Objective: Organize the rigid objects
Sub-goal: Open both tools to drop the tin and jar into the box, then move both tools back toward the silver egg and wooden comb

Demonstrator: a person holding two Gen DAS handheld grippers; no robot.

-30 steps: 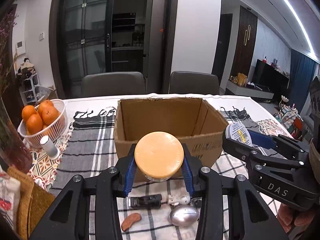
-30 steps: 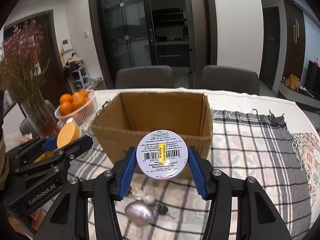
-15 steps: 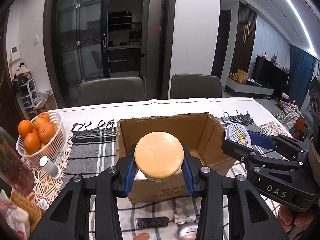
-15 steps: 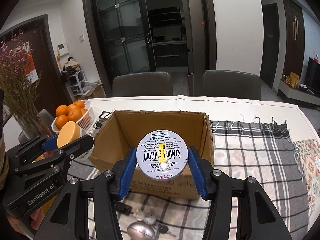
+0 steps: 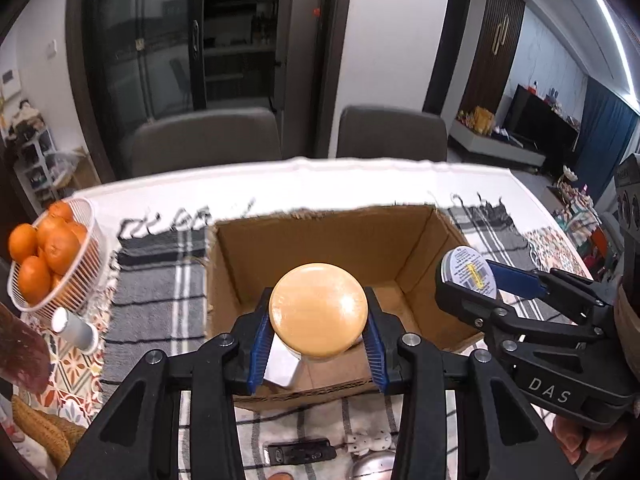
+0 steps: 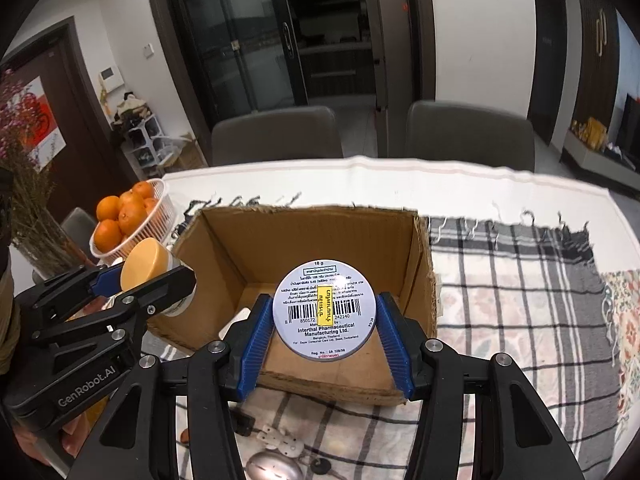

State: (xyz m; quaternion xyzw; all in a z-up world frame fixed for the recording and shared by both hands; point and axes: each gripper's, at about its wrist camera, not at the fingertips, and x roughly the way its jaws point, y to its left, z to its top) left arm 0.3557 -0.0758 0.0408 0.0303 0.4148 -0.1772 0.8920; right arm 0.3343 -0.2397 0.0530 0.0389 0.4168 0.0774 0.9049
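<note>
Box mouth: my box (image 5: 320,240) is open on top, floor mostly bare.
Left flank: orange basket (image 5: 76,280) and a small bottle (image 5: 74,328) crowd me.
Near side: small clutter (image 6: 276,440) on the cloth.

a bright ceiling light strip (image 5: 608,20) is glaring; fisheye edges are bending and darkening, far tabletop edge (image 5: 360,168) is blurring.

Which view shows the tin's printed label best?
The right wrist view: the tin faces the camera head-on between the right gripper's blue pads, so the barcode and maker's text read clearly. The left wrist view shows the same tin off to the side, small and angled, its print unreadable.
</note>
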